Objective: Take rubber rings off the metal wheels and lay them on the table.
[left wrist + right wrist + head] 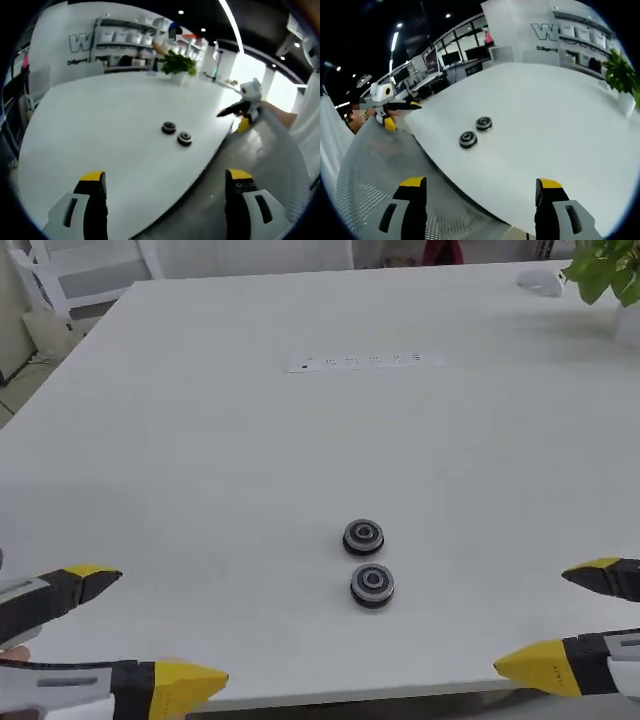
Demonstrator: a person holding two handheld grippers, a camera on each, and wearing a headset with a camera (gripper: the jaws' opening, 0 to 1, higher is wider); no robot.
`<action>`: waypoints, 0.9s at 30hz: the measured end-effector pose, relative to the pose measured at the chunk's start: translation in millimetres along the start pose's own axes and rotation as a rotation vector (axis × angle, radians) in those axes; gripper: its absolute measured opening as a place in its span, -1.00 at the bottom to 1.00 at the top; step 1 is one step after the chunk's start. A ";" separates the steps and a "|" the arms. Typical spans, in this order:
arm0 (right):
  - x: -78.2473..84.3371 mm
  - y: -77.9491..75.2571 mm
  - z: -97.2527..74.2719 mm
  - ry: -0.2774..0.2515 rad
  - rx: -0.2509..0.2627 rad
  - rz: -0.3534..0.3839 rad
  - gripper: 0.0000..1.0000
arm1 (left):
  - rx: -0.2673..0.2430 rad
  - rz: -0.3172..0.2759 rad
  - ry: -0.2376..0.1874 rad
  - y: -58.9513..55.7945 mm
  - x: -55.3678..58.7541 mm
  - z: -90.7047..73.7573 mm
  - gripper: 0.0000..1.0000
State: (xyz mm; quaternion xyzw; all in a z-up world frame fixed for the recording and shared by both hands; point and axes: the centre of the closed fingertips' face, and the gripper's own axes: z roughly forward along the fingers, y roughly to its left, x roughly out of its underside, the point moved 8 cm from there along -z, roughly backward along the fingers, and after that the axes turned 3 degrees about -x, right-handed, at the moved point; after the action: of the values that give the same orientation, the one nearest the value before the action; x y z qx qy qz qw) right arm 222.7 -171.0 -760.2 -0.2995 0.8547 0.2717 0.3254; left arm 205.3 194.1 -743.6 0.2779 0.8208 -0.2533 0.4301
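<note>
Editor: Wheels first. Where do they sit?

Stringer: Two metal wheels (pixel 169 128) lie flat on the white table (pixel 250 440), close to its near edge and about midway along it. The far wheel (pixel 363 537) and the near wheel (pixel 372 585) lie just beside each other, one behind the other from that edge.

Editor: And the rubber rings?

Stringer: The rubber rings (pixel 346 538) show as dark bands, one seated round each wheel.

Editor: What of the grippers?

Stringer: The left gripper (pixel 150 628) hangs at the table's near edge, toward the left corner. The right gripper (pixel 535 620) hangs at the same edge, toward the right corner. Both are well apart from the wheels. The yellow-tipped jaws of each are spread wide and grip nothing. In each gripper view the wheels lie ahead, between that gripper's own jaws, and the other gripper shows off the table's edge, held by a person.

Editor: Anything else on the surface?

Stringer: A white socket strip (pixel 365 362) lies toward the far edge, and a green plant (pixel 605 270) stands at the far right corner.
</note>
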 end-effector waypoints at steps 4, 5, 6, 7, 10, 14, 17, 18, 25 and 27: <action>-3.0 5.3 -8.6 -0.046 0.003 0.050 0.82 | 0.018 -0.007 -0.016 -2.4 -5.2 -2.7 1.00; -2.9 6.2 -9.6 -0.045 0.008 0.053 0.82 | 0.018 -0.006 -0.017 -2.6 -5.8 -4.6 1.00; -2.9 7.2 -11.3 -0.047 0.019 0.056 0.82 | 0.025 0.003 -0.019 -3.1 -7.5 -8.1 1.00; -3.0 7.4 -11.9 -0.049 0.025 0.057 0.81 | 0.039 0.009 -0.026 -3.4 -9.1 -10.9 1.00; -5.8 11.8 -17.2 -0.086 0.038 0.079 0.81 | 0.043 0.014 -0.030 2.6 -13.4 -21.0 1.00; -10.2 18.0 -23.6 -0.129 0.041 0.093 0.80 | 0.016 0.038 -0.048 13.8 -21.1 -30.1 1.00; -13.4 21.1 -28.0 -0.138 0.048 0.087 0.81 | 0.022 0.055 -0.077 12.7 -29.2 -35.4 1.00; -14.4 21.7 -29.5 -0.142 0.054 0.085 0.81 | 0.032 0.058 -0.086 10.6 -31.2 -36.5 1.00; -20.4 29.8 -36.7 -0.170 0.081 0.070 0.81 | 0.068 0.128 -0.106 2.8 -33.8 -44.0 1.00; -23.5 33.3 -39.8 -0.179 0.089 0.053 0.81 | 0.079 0.142 -0.095 2.3 -32.3 -45.1 1.00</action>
State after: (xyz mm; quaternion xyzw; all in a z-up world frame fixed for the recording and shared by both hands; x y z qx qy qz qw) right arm 198.4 -167.0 -708.9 -0.2366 0.8412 0.2675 0.4060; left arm 196.7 217.6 -694.0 0.3399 0.7669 -0.2674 0.4741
